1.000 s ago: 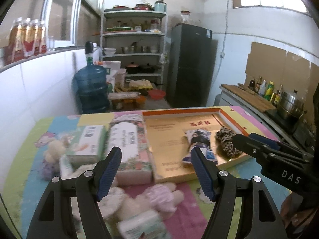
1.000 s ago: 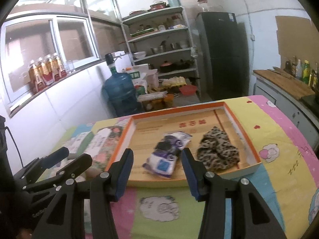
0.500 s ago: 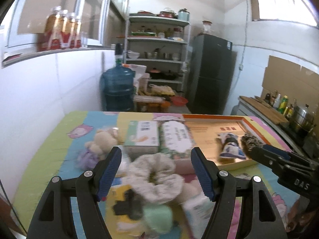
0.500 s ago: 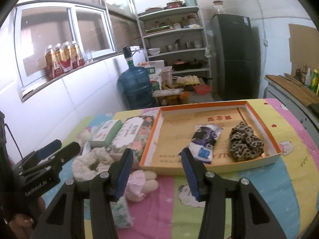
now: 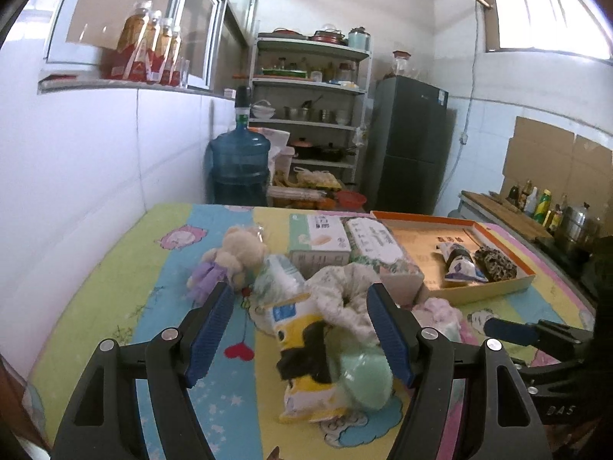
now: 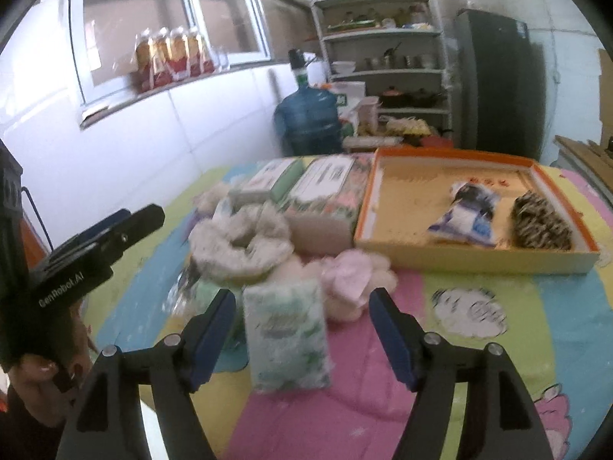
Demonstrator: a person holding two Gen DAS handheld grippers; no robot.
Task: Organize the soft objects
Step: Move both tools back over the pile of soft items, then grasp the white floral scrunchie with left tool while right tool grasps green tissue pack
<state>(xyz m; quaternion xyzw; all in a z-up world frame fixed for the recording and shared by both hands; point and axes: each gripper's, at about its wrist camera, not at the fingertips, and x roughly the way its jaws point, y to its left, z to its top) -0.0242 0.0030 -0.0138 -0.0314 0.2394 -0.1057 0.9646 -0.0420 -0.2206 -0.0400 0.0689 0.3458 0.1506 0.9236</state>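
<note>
My left gripper [image 5: 300, 331] is open and hovers over a pile of soft things: a yellow-and-black packet [image 5: 302, 349], a mint green round object [image 5: 364, 377], a cream scrunchie [image 5: 345, 291] and a teddy bear [image 5: 239, 255]. My right gripper [image 6: 302, 331] is open, its jaws either side of a green-and-white tissue pack [image 6: 287, 335], with a pink plush [image 6: 352, 274] and the cream scrunchie [image 6: 241, 243] beyond. The orange-rimmed tray [image 6: 459, 258] holds a blue-and-white packet [image 6: 465, 214] and a leopard scrunchie [image 6: 540, 224].
Two tissue boxes [image 5: 320, 239] [image 5: 377, 243] lie between the pile and the tray [image 5: 494, 287]. The table has a colourful cartoon cloth [image 6: 536, 314]. A white wall runs along the left. A water jug [image 5: 239, 165], shelves and a fridge stand behind.
Both grippers have pulled back from the tray and swung left toward the pile. The pile now sits between the left jaws, and the tissue pack between the right jaws.
</note>
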